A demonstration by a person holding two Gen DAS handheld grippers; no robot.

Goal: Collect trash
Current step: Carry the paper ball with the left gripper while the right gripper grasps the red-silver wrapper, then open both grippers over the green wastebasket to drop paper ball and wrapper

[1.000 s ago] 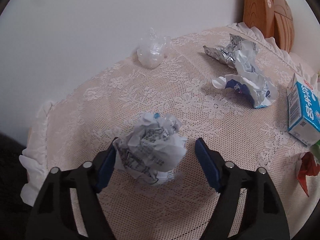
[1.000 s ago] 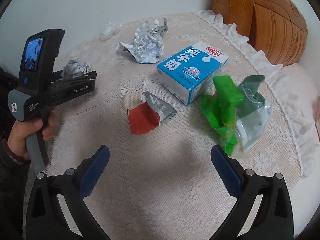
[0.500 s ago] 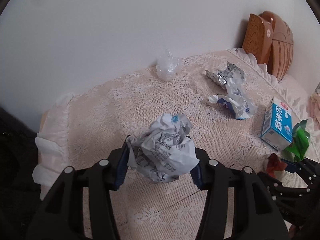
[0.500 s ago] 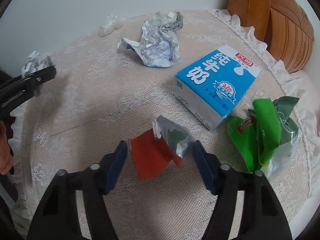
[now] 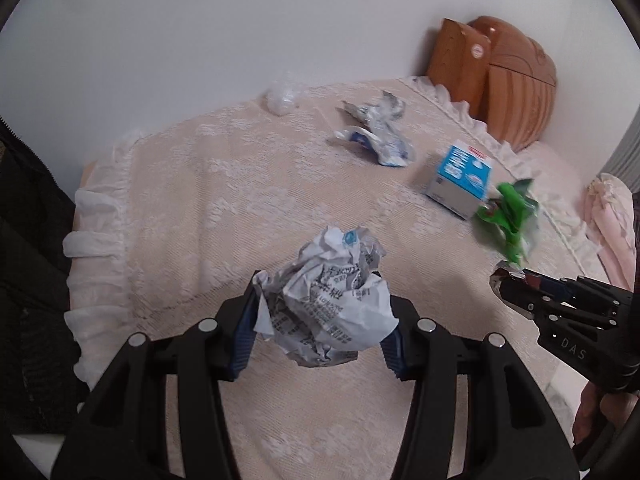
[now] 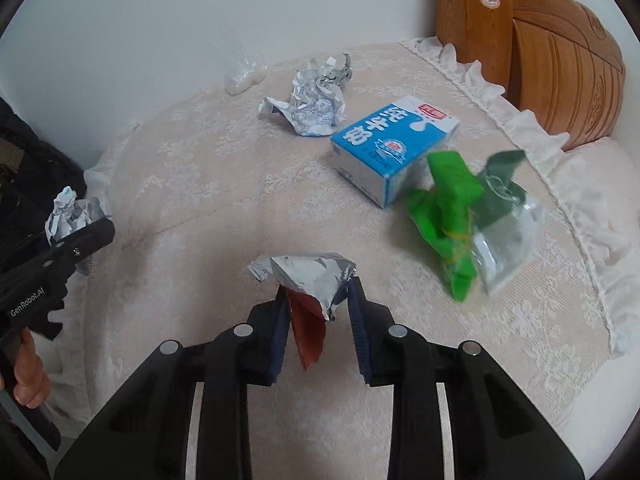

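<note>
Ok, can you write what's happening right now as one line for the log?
left gripper: shut on paper ball | right gripper: shut on red wrapper | milk carton: on table

**Paper, foil, lace and varnished wood**

Between the left gripper's (image 5: 320, 330) matt black plastic fingers sits a crumpled ball of printed paper (image 5: 330, 304), dull and creased. The right gripper (image 6: 318, 320) pinches a wrapper (image 6: 310, 286), shiny silver foil outside, red within. Ahead lie a smooth printed milk carton (image 6: 390, 146), probably coated card, and glossy green plastic bags (image 6: 460, 216). Underneath, a matt lace tablecloth (image 6: 200, 184); beyond, glossy varnished wood (image 6: 560, 60).
</note>
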